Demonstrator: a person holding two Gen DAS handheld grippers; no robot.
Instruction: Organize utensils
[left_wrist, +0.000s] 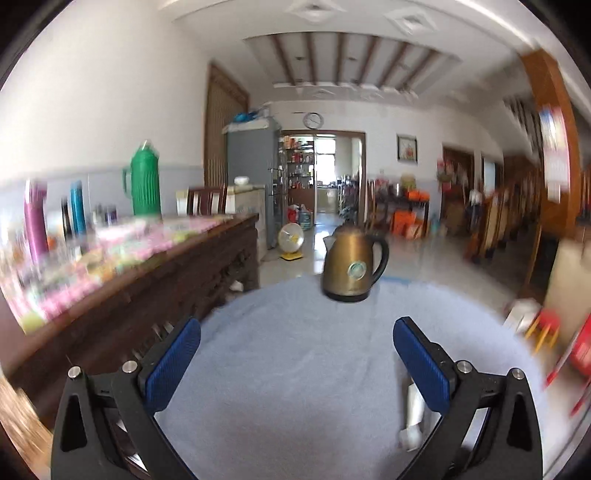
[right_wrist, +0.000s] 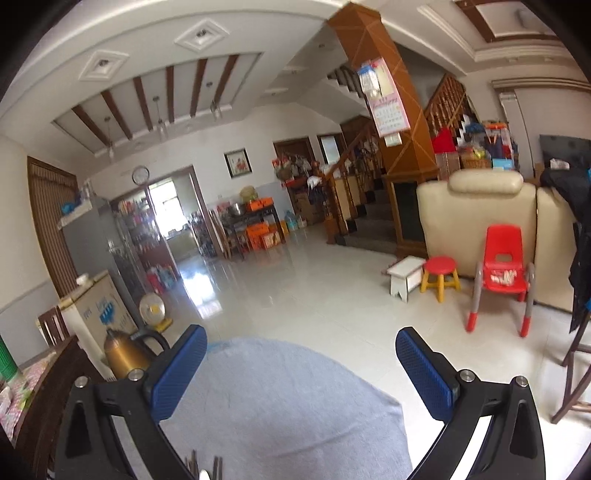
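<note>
Both the left gripper (left_wrist: 296, 343) and right gripper (right_wrist: 301, 352) hover with fingers spread wide and empty over the grey-clothed worktop (left_wrist: 295, 369), a few utensils (right_wrist: 205, 467) poking in at six o'clock in the right view, a brass kettle (left_wrist: 351, 267) at twelve in the left.

The desk (left_wrist: 303, 369) is covered in pale blue-grey cloth. A bronze-gold kettle (left_wrist: 349, 266) with a black handle and base is seen. The fingers (left_wrist: 173, 365) are padded in ribbed blue on black frames. A green flask (left_wrist: 145, 182) and a red chair (right_wrist: 504, 273) are shown.
</note>
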